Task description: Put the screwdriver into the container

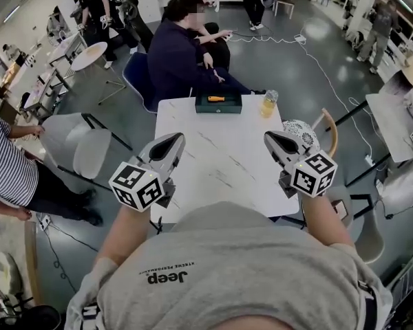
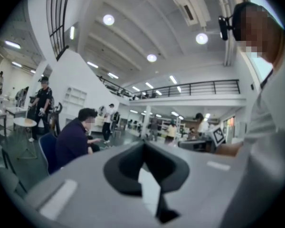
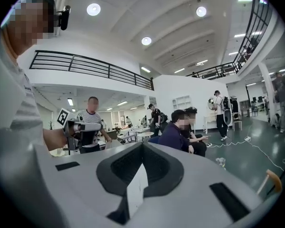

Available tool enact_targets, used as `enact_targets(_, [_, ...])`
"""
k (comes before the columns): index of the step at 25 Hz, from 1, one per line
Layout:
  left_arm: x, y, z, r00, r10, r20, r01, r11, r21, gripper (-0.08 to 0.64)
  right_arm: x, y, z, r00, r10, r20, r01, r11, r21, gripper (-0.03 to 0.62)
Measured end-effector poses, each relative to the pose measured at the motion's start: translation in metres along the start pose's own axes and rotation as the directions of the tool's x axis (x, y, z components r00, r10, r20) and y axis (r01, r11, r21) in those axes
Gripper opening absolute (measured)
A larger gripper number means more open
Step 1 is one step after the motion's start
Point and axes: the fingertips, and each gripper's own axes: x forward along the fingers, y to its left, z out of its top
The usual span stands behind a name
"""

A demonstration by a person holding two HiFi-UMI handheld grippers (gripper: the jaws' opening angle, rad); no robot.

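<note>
A dark green container (image 1: 219,106) stands at the far edge of the white table (image 1: 220,163). An orange-handled screwdriver (image 1: 216,98) lies in it. My left gripper (image 1: 172,143) is raised over the table's near left corner, well short of the container, jaws shut and empty. My right gripper (image 1: 272,139) is raised over the near right side, also shut with nothing in it. In the left gripper view the left gripper (image 2: 143,145) points out at the room, and in the right gripper view the right gripper (image 3: 142,146) does the same. Neither of those views shows the container.
A cup of yellow drink (image 1: 268,104) stands right of the container. A white patterned round object (image 1: 301,132) lies at the table's right edge beside a wooden chair (image 1: 329,133). Two seated people (image 1: 182,53) are behind the table. A white chair (image 1: 82,143) and a striped-shirted person (image 1: 7,163) are at left.
</note>
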Motion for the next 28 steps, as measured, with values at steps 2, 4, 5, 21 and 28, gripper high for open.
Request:
enact_targets(2, [-0.010, 0.013, -0.002, 1.000, 0.007, 0.000, -0.007, 1.000, -0.011, 0.005, 0.008, 0.008, -0.004, 1.000, 0.001, -0.001, -0.001, 1.000, 0.018, 0.008])
enact_targets(4, [-0.019, 0.025, -0.004, 1.000, 0.011, 0.010, -0.011, 0.999, -0.033, 0.005, 0.014, 0.013, -0.007, 1.000, -0.005, -0.005, 0.005, 0.999, 0.032, 0.009])
enact_targets(5, [-0.022, 0.031, -0.004, 1.000, 0.013, 0.015, -0.013, 0.999, -0.045, 0.005, 0.018, 0.016, -0.008, 1.000, -0.006, -0.006, 0.006, 0.999, 0.038, 0.009])
enact_targets(21, [-0.037, 0.053, -0.006, 0.999, 0.024, 0.023, -0.022, 0.997, -0.075, 0.005, 0.043, 0.022, -0.006, 0.999, -0.006, -0.040, 0.006, 1.000, 0.009, 0.008])
enact_targets(28, [-0.038, 0.050, -0.004, 0.999, 0.028, 0.022, -0.026, 0.997, -0.073, 0.005, 0.040, 0.022, -0.005, 0.999, 0.002, -0.045, -0.002, 1.000, 0.005, 0.008])
